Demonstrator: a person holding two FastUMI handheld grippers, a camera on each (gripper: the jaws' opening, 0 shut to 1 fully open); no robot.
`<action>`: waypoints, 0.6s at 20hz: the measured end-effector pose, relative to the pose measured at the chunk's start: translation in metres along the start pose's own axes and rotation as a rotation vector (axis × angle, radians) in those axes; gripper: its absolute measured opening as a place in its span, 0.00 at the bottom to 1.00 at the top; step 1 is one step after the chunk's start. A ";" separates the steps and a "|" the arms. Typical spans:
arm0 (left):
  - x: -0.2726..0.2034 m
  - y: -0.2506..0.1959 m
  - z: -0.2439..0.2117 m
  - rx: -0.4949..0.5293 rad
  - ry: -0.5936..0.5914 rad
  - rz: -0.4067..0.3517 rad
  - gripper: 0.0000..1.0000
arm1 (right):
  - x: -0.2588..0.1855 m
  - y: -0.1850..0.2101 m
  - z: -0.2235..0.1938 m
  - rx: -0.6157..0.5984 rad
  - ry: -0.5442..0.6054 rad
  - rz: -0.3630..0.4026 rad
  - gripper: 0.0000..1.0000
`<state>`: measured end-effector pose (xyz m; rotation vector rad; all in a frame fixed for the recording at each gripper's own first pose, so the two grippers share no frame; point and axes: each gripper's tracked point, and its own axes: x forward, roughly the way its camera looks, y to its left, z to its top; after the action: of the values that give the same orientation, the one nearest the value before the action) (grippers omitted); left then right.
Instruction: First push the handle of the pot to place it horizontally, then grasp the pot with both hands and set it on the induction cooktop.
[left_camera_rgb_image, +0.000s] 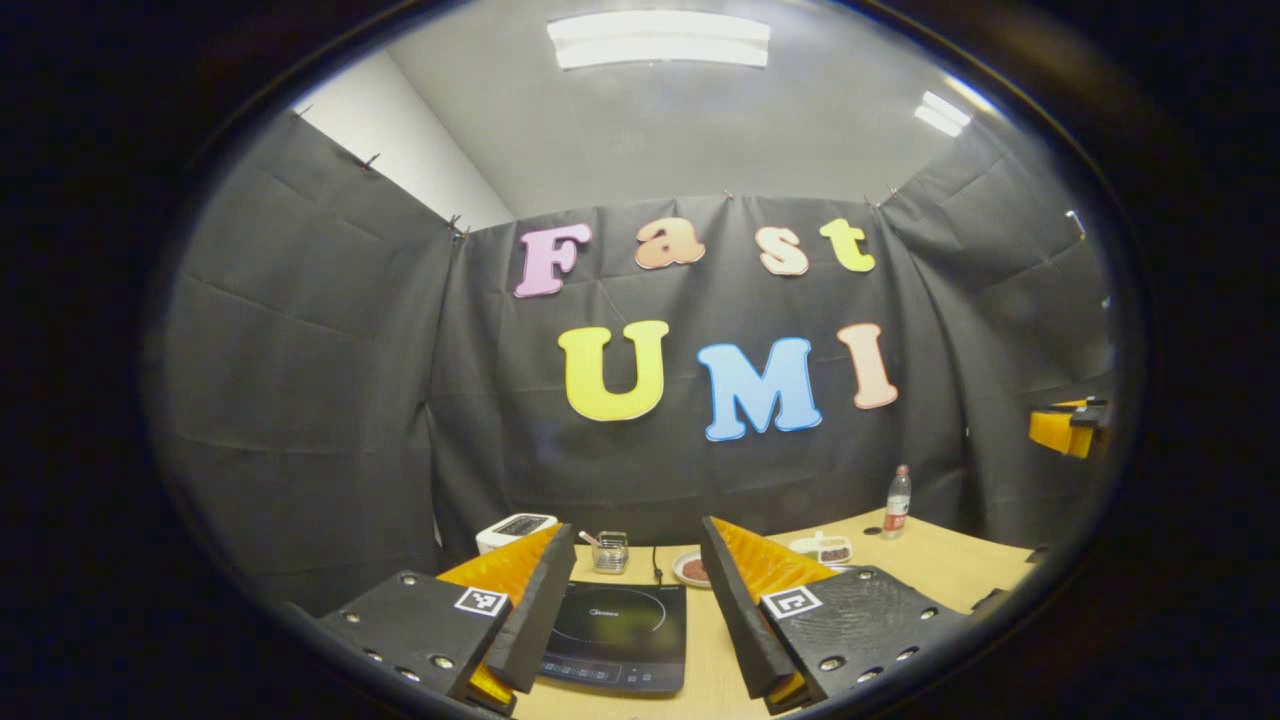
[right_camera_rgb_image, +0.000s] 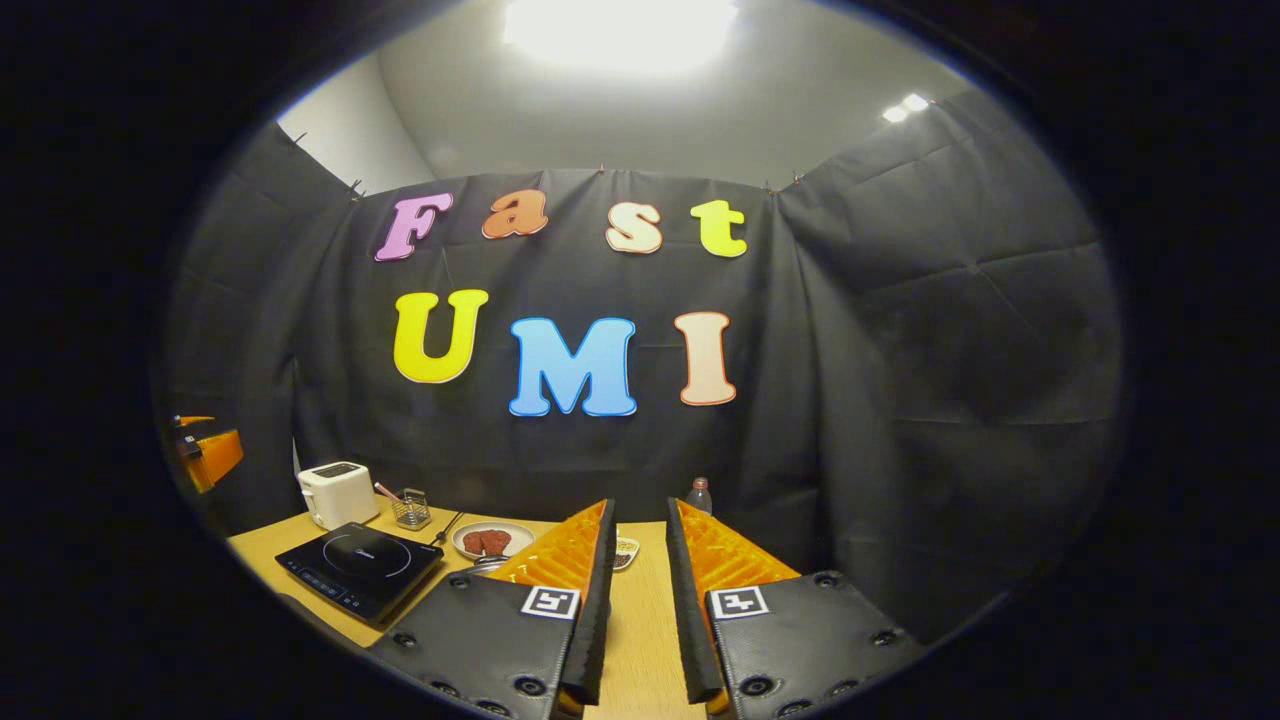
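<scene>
Working across from the left in the left gripper view, a white toaster (left_camera_rgb_image: 515, 528) stands behind the induction cooktop's (left_camera_rgb_image: 615, 630) far left corner. The left gripper (left_camera_rgb_image: 638, 528) hangs over the cooktop with its fingers spread wide and nothing between them. Just behind the cooktop is a small wire holder (left_camera_rgb_image: 610, 550), and off its far right corner a plate of reddish food (left_camera_rgb_image: 692, 570). Farther right of the cooktop a bottle (left_camera_rgb_image: 897, 503) stands on the wooden table (left_camera_rgb_image: 940, 570), and the right gripper (left_camera_rgb_image: 1068, 428) is held high, well right of the cooktop. In the right gripper view the left gripper (right_camera_rgb_image: 205, 450) is up above and left of the cooktop (right_camera_rgb_image: 358, 568), while the right gripper (right_camera_rgb_image: 640, 505) looks over bare tabletop to the right of the cooktop, its fingers only a narrow gap apart and pinching nothing. Where the pot sits I cannot tell from these pictures, nor which way its handle points or how its long axis lies — so the first step, by my judgement, is not yet begun. To do it well, tip one gripper down to find the pot, then nudge the handle near its free end with the side of a finger, slowly, so the pot turns rather than slides. Stop once the handle lies level across the front — a hard shove could send the pot into the plate.
</scene>
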<state>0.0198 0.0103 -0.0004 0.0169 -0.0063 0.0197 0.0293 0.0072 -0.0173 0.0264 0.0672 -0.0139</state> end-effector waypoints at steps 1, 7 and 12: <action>0.000 0.000 0.000 0.000 -0.001 0.001 0.74 | -0.001 0.002 0.000 -0.003 0.002 0.008 0.34; 0.002 0.004 0.000 -0.004 -0.001 0.000 0.74 | -0.003 0.012 0.002 -0.026 -0.007 0.020 0.11; 0.004 0.014 -0.002 -0.007 -0.003 0.005 0.74 | 0.000 0.034 -0.004 -0.031 0.002 0.072 0.02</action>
<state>0.0236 0.0241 -0.0026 0.0099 -0.0092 0.0251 0.0293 0.0409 -0.0200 -0.0022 0.0680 0.0590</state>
